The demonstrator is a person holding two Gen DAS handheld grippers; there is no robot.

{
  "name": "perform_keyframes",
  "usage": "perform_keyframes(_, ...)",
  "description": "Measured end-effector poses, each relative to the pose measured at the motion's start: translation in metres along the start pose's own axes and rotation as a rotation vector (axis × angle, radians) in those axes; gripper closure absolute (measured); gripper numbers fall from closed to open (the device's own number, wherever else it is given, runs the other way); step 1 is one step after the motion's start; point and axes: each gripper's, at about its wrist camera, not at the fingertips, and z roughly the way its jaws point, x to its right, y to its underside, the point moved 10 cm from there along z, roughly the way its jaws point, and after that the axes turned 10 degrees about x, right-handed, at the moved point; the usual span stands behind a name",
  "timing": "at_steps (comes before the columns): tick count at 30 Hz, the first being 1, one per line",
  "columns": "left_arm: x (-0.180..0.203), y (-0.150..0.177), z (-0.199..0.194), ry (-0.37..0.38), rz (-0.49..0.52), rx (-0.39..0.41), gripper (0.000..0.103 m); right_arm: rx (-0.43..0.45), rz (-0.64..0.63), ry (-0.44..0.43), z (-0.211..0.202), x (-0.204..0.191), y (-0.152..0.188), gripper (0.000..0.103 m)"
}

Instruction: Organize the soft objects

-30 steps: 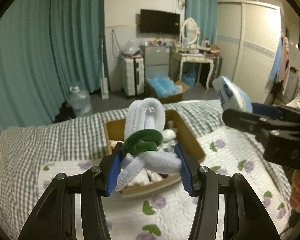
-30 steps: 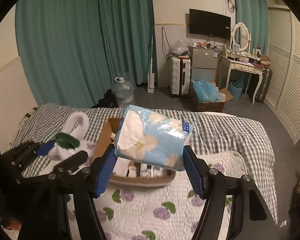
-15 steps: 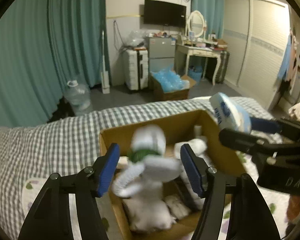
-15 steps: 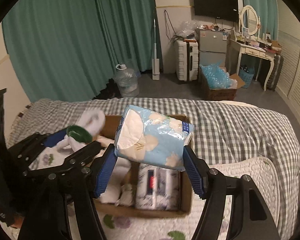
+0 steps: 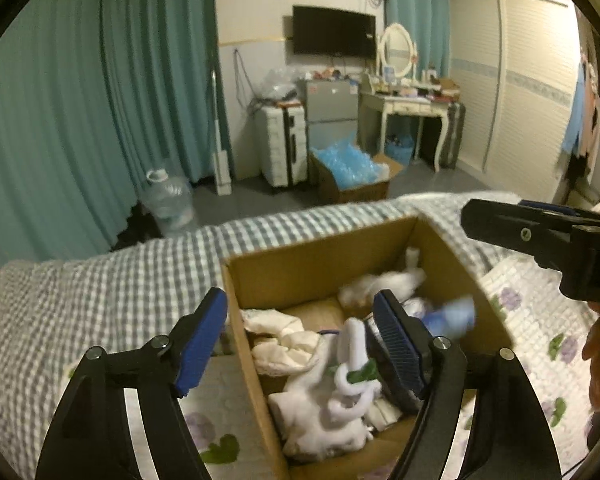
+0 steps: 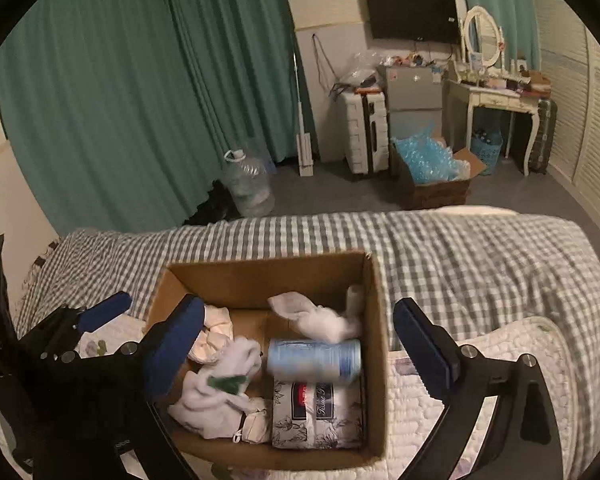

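Observation:
An open cardboard box (image 5: 320, 240) (image 6: 260, 266) sits on the bed. My left gripper (image 5: 300, 340) hangs over its left part, jaws opening, with nothing between the pads. Below it in the box lies the white and green fuzzy toy (image 5: 352, 372) (image 6: 228, 376). My right gripper (image 6: 300, 348) is over the box too, jaws opening wide and empty. The blue tissue pack (image 6: 314, 360) (image 5: 448, 318) lies blurred in the box beneath it. In the left wrist view the right gripper (image 5: 508, 216) reaches in from the right.
White cloths (image 6: 316, 316) and a flower-printed tissue pack (image 6: 316, 412) also lie in the box. The bed has a grey checked cover (image 6: 460, 256) and a white flowered quilt (image 6: 500, 360). Beyond it are a water jug (image 6: 248, 188), a suitcase and a second box.
Both grippers came forward and down over the box and opened. The left let go of the fuzzy toy and the right let go of the blue pack; both now lie in the box.

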Motion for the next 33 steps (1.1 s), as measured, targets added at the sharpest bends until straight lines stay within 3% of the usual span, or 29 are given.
perform_keyframes(3,0.0,-0.018,-0.025,-0.006,-0.017,0.029,0.026,0.042,-0.017,0.024,-0.032,-0.003,-0.019,0.007)
perform_keyframes(6,-0.003,-0.041,-0.062,-0.024,-0.021,0.071,0.016,0.093,-0.035,0.038,-0.078,-0.007,-0.045,0.007)
perform_keyframes(10,-0.003,-0.081,-0.134,-0.052,-0.014,0.183,0.014,0.175,-0.07,0.061,-0.148,-0.02,-0.075,0.007)
perform_keyframes(12,-0.001,-0.097,-0.17,-0.057,-0.013,0.232,0.007,0.215,-0.091,0.073,-0.187,-0.029,-0.086,0.006)
perform_keyframes(17,0.007,-0.125,-0.259,-0.058,0.003,0.356,0.006,0.303,-0.126,0.062,-0.275,-0.052,-0.098,0.005)
perform_keyframes(22,0.012,-0.132,-0.334,-0.05,-0.007,0.472,0.003,0.402,-0.149,0.005,-0.352,-0.075,-0.092,0.002)
perform_keyframes(25,0.009,-0.126,-0.356,-0.063,-0.025,0.494,0.003,0.44,-0.169,-0.033,-0.379,-0.083,-0.078,0.002)
perform_keyframes(28,0.006,-0.119,-0.366,-0.082,-0.015,0.513,0.003,0.496,-0.181,-0.085,-0.393,-0.088,-0.06,0.002)
perform_keyframes(33,-0.002,-0.087,-0.363,-0.132,-0.042,0.532,0.003,0.558,-0.147,-0.023,-0.378,-0.077,-0.026,0.001)
